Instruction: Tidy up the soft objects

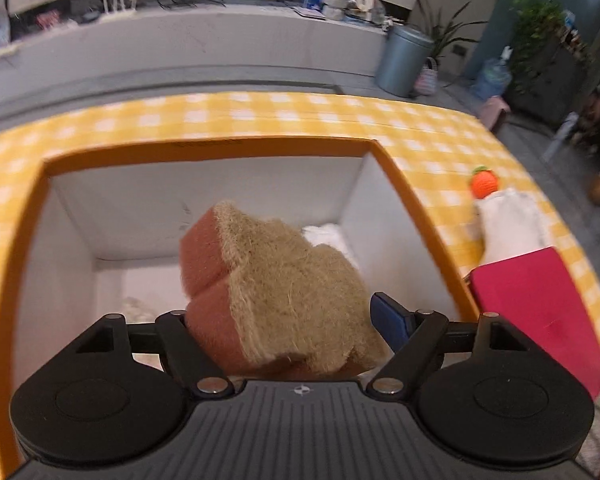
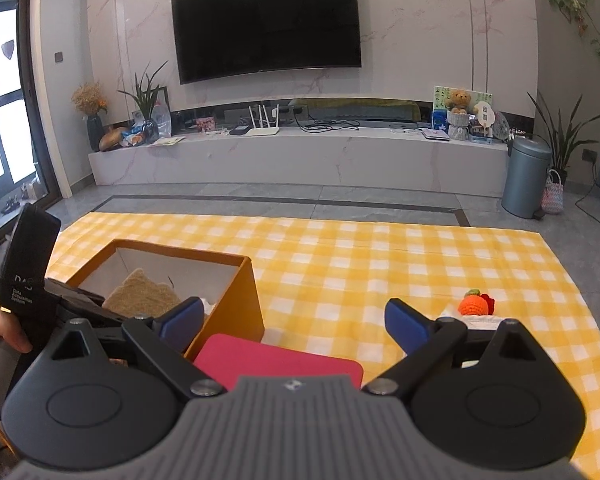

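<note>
Over the orange box [image 1: 416, 216], your left tongs [image 1: 284, 320] stand spread wide, with the sponge [image 1: 276, 288] between them: pink foam on one side, tan scrubby face turned up. Its left edge lies close against the left finger, but you cannot tell whether it touches; the blue pad of the right finger [image 1: 388, 320] stands just clear of it. White soft things lie on the box floor behind the sponge. Your right tongs [image 2: 296, 320] are also spread and empty, hovering above the pink cloth [image 2: 276, 360] that lies just beside the box's right wall. Further right on the yellow checked cloth [image 2: 380, 256] sits the crocheted orange [image 2: 474, 305] on a white item. A hand [image 2: 0, 328] grips the left tool's handle
</note>
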Demonstrator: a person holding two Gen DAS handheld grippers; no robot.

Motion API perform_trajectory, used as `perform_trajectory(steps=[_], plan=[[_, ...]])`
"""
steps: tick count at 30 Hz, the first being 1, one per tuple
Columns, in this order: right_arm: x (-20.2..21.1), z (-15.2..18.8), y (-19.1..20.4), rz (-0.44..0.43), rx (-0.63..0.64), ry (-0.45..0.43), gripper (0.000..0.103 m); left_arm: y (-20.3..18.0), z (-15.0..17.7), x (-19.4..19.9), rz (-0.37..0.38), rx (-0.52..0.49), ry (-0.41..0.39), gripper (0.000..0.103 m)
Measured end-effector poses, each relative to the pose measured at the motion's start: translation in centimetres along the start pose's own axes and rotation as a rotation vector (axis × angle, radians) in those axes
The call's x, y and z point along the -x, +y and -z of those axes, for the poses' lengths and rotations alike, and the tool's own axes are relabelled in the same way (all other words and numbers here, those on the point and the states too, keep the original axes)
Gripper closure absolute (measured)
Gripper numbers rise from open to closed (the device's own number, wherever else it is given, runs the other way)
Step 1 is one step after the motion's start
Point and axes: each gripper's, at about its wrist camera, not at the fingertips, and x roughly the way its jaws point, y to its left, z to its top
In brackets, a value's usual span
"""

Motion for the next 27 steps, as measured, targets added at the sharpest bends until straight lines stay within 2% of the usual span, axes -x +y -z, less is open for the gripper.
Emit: perform_trajectory(steps=[3, 6, 8, 17, 26, 27], plan=[[0.0, 0.0, 0.4, 0.004, 0.015, 0.005, 0.008, -0.9, 0.6, 1.5, -0.086, -0.059, -0.040, 0.011], [0.0, 0.0, 0.6, 0.002, 0.024, 0.005, 0.008, -1.5, 0.6, 2.7, -0.212, -0.060, -0.081, 0.010], [0.0, 0.0, 0.8, 0.002, 0.033, 0.008, 0.008, -1.6, 0.9, 3.6, -0.240, -0.064, -0.093, 0.009], [-0.5, 0.0, 2.6, -0.007, 0.084, 0.026, 0.008, 0.5, 1.6, 6.2, -0.239, 0.038, -0.089, 0.009], [-2.1, -1.8, 5.9, -0.101, 0.090, 0.050, 0.008, 2.3, 1.7, 7.2, -0.207, 0.109, -0.085, 0.009], [-2.7, -1.8, 6.4, -0.105, 0.089, 0.064, 0.012, 2.4, 1.8, 7.5, -0.195, 0.110, -0.086, 0.009]])
